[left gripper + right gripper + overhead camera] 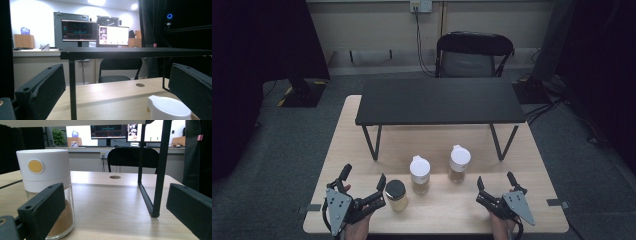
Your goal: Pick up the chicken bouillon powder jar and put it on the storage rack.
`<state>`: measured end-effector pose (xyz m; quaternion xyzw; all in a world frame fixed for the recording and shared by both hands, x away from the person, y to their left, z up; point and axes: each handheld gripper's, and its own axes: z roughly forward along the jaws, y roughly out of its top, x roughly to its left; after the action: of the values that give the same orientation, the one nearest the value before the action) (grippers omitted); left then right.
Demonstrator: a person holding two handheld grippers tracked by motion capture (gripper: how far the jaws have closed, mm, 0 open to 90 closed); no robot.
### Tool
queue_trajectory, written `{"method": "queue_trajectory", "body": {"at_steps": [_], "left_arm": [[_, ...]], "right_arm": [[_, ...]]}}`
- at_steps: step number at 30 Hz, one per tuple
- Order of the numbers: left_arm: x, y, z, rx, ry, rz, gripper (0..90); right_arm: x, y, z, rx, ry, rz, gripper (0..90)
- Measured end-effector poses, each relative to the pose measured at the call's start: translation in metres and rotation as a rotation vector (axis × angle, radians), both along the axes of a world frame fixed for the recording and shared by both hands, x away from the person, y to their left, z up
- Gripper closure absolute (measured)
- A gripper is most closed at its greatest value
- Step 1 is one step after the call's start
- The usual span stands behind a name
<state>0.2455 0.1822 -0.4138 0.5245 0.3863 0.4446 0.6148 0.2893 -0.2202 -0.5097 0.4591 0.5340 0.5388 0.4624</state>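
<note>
Both grippers rest low on the table [362, 107] with jaws wide apart, holding nothing. The left gripper [363, 184] is just beside the black-lid jar [396, 195]. The right gripper [494, 183] is near the white-cap jar [459, 163], which holds brown powder, probably a spice.

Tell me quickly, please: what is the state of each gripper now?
Left gripper: open, holding nothing, beside the black-lidded jar.
Right gripper: open, holding nothing.

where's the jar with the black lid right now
In the high view, the black-lidded jar stands near the table's front edge, just right of the left tongs and left of the white-capped jar.
</note>
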Motion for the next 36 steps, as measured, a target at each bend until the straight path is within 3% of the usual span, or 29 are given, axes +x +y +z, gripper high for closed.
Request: {"method": "queue_trajectory", "body": {"at_steps": [10, 25, 36], "left_arm": [[-0.001, -0.011, -0.004, 0.005, 0.012, -0.047, 0.5], [0.001, -0.025, -0.018, 0.05, 0.05, -0.091, 1.7], [0.005, -0.028, -0.034, 0.049, 0.098, -0.112, 2.5]], "right_arm": [[0.0, 0.0, 0.0, -0.001, 0.0, -0.003, 0.7], [0.0, 0.0, 0.0, -0.001, -0.001, -0.003, 0.6], [0.0, 0.0, 0.0, 0.0, -0.001, -0.002, 0.6]]}}
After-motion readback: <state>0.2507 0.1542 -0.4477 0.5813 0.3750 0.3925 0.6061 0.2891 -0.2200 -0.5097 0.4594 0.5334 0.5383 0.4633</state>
